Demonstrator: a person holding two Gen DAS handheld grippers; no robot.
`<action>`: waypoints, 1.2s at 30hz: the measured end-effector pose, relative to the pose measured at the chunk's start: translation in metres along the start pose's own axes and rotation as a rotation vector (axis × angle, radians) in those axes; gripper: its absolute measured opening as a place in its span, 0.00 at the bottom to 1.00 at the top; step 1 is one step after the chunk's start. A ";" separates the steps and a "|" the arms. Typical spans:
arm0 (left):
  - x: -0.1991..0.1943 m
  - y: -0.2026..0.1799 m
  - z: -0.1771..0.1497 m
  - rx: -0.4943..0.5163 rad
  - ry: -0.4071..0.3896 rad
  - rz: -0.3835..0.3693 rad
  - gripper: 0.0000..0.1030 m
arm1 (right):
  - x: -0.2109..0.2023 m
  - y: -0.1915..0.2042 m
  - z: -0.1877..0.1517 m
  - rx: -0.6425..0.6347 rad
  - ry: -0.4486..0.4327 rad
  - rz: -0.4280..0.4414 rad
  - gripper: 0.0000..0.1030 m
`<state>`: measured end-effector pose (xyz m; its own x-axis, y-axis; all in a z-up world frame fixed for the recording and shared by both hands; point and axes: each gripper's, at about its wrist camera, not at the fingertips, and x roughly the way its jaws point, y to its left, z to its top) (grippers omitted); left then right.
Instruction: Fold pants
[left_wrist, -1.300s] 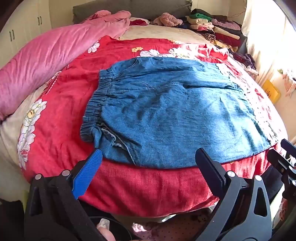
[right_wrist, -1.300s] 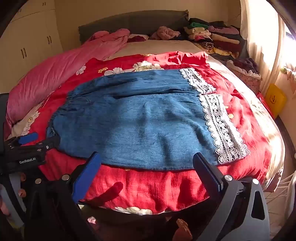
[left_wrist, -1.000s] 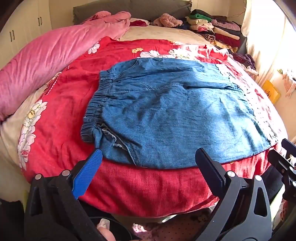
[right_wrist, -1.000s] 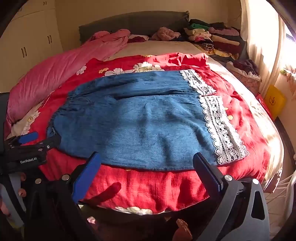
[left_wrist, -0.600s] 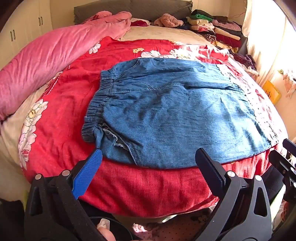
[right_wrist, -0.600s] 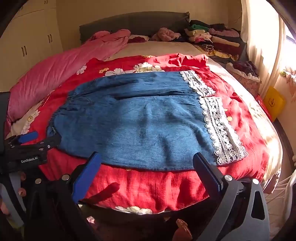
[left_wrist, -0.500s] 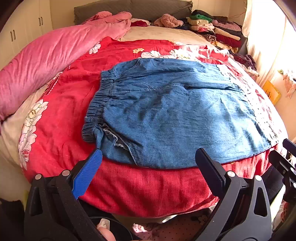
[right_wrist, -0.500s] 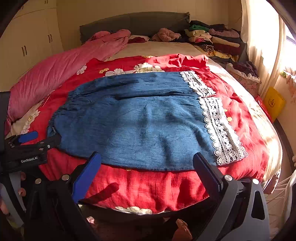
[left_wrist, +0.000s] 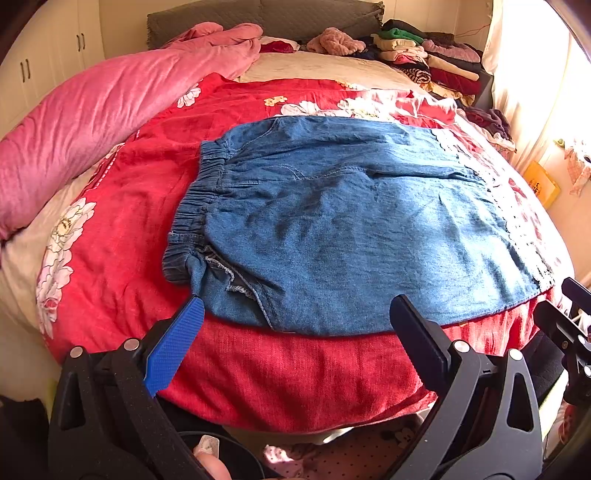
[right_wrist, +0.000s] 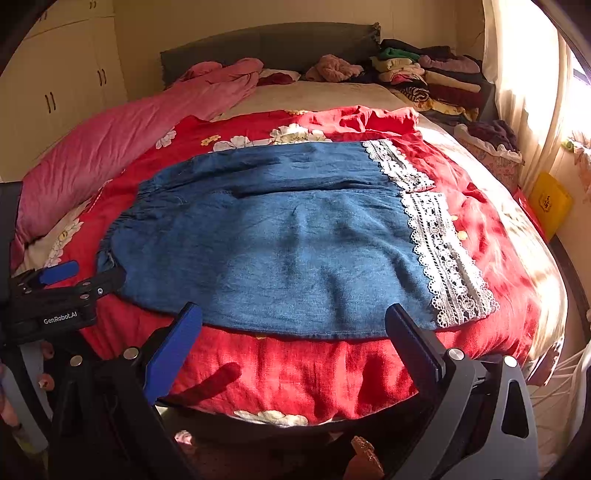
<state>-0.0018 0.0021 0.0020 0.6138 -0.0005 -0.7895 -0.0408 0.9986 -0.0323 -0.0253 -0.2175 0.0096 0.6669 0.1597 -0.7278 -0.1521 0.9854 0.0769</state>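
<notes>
Blue denim pants (left_wrist: 340, 221) lie flat on a red floral bedspread (left_wrist: 122, 206). The elastic waistband (left_wrist: 195, 203) is at the left and white lace hems (right_wrist: 439, 236) are at the right. They also show in the right wrist view (right_wrist: 288, 240). My left gripper (left_wrist: 295, 314) is open and empty, hovering at the near edge of the pants by the waistband corner. My right gripper (right_wrist: 291, 321) is open and empty, at the near edge toward the lace hem. The left gripper shows at the left of the right wrist view (right_wrist: 62, 291).
A pink quilt (left_wrist: 92, 122) lies along the bed's left side. Stacked folded clothes (left_wrist: 424, 59) sit at the far right by the grey headboard (left_wrist: 258, 18). A yellow box (right_wrist: 550, 203) stands on the floor at the right. White cupboards (right_wrist: 55, 92) are at the left.
Both grippers have crept slightly forward toward the pants. Both stay open. The pants have not moved.
</notes>
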 end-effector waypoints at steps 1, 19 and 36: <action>0.000 0.000 0.000 -0.001 0.000 0.001 0.92 | 0.000 0.000 0.000 0.001 0.000 0.000 0.96; 0.000 0.002 0.002 -0.004 -0.001 0.001 0.92 | 0.001 -0.001 0.001 0.000 0.000 0.001 0.96; 0.008 0.008 0.010 -0.022 0.000 0.003 0.92 | 0.014 0.006 0.015 -0.015 0.008 0.008 0.96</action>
<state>0.0107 0.0105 0.0014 0.6137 0.0026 -0.7896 -0.0602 0.9972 -0.0435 -0.0059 -0.2088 0.0104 0.6600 0.1672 -0.7324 -0.1683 0.9830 0.0727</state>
